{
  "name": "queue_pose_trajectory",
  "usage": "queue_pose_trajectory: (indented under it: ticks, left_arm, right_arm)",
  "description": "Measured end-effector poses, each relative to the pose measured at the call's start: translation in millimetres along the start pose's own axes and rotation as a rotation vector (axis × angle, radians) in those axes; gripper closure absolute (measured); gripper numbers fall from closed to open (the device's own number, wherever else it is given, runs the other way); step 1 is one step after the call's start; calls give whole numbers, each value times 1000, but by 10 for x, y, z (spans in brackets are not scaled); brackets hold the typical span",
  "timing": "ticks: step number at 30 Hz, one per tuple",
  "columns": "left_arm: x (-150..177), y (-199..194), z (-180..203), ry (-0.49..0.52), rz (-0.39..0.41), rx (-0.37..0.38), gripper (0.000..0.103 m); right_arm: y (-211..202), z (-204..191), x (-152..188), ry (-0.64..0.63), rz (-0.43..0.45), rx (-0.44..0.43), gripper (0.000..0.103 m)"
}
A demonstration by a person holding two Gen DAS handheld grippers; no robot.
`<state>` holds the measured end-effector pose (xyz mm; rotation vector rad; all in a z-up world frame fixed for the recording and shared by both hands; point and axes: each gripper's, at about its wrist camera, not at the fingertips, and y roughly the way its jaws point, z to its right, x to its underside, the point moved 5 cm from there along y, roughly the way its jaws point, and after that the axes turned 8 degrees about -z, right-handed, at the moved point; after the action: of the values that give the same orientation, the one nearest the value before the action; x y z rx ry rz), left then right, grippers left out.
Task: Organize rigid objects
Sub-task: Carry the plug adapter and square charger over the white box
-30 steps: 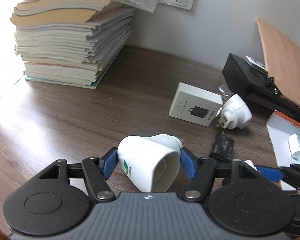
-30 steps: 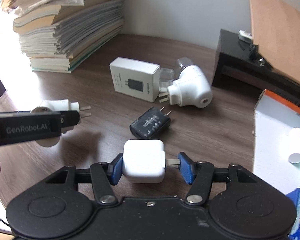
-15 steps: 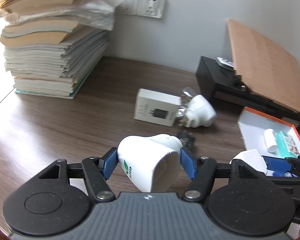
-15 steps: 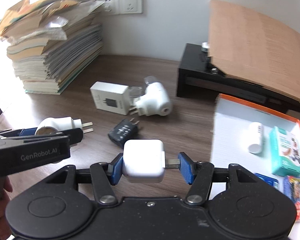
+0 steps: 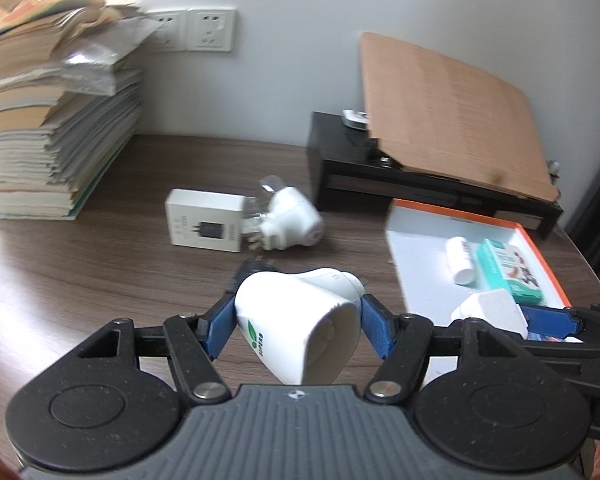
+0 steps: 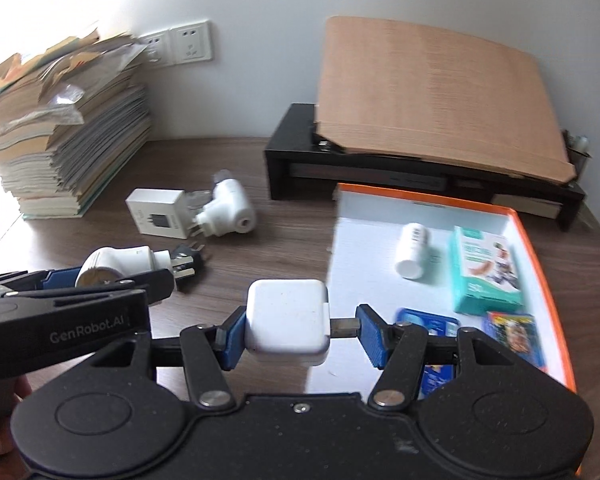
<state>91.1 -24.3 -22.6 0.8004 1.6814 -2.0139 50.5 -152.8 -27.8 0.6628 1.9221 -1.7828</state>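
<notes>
Your right gripper (image 6: 298,330), clamped on the square white charger (image 6: 287,326), hangs at the orange-rimmed tray's (image 6: 534,240) near-left edge; your left gripper (image 5: 298,320), gripping a cone-shaped plug (image 5: 296,326), sits farther left.

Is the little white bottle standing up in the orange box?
No, the white bottle lies on its side on the white floor of the orange box, beside the teal carton.

White cone-shaped plug (image 5: 296,320) between left gripper (image 5: 298,322) fingers (image 5: 220,326)
</notes>
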Motion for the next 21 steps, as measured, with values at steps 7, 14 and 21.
queue_pose_trajectory:
  ticks: [7,14,21]
  left_arm:
    - [34,-19,289,46,0,34,35]
    - [60,-25,600,94,7,75,35]
    - [95,-25,877,133,9,111,35]
  right_arm:
    - [-173,304,116,56,17,35,33]
    - [-311,604,216,110,31,73,33]
    - [-437,875,299,152,42,103,33]
